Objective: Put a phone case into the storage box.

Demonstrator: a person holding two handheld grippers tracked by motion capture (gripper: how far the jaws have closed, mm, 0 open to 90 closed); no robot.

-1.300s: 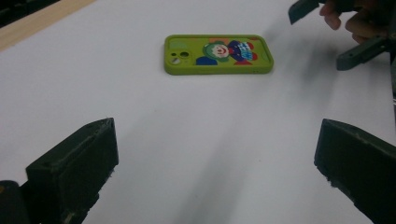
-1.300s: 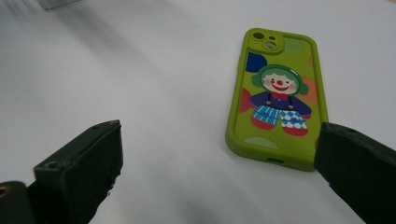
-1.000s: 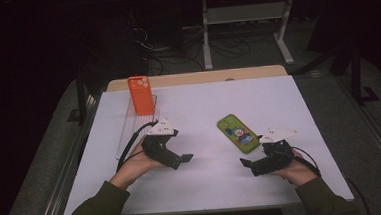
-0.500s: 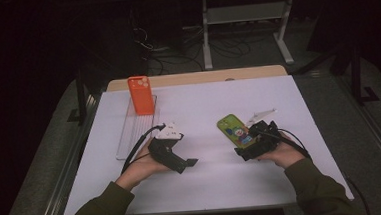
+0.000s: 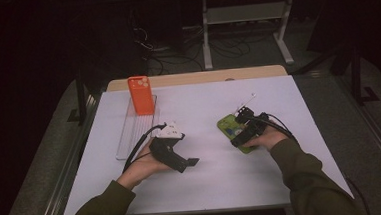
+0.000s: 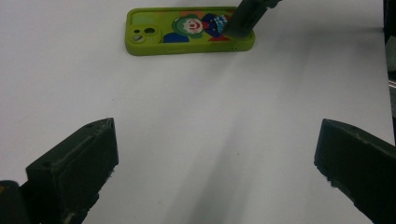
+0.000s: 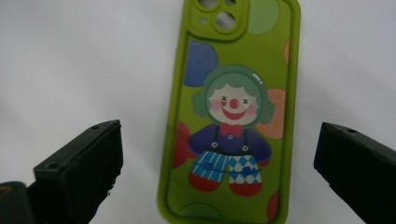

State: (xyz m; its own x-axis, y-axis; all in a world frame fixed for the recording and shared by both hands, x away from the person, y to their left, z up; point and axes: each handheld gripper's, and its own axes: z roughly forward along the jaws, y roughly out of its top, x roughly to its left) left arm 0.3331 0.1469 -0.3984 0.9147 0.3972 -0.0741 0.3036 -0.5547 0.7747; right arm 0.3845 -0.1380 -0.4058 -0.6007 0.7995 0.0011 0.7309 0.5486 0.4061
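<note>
Nearest the camera in the high view, two olive-green sleeves come in from the bottom edge, each hand holding a black gripper over the white table sheet (image 5: 288,101). Left gripper (image 5: 192,162) sits low at centre-left, held at a tilt, nose pointing toward the right side of the table; its black cable loops back past the wrist. Left gripper view: both jaws spread wide, bare white sheet between them, nothing held.

Right gripper (image 5: 236,138) is at centre-right, right over the green phone case with a clown picture (image 5: 228,126), covering its near end. Right gripper view: jaws wide apart, one on each side of the case's near end (image 7: 233,116), not pinching it; whether they touch the table cannot be told. Case lies flat, printed back up, camera cutout at the far end from that gripper. Left gripper view shows the same case (image 6: 187,30) lying crosswise well ahead, with the right gripper's dark tip down on one end of it.

Farther back on the left, a clear flat plastic tray (image 5: 130,136) lies lengthwise on the sheet. An orange phone case (image 5: 141,95) stands upright at its far end, camera cutout at top. Beyond the sheet, a strip of wooden tabletop edge (image 5: 201,77), then dark floor with cables.
</note>
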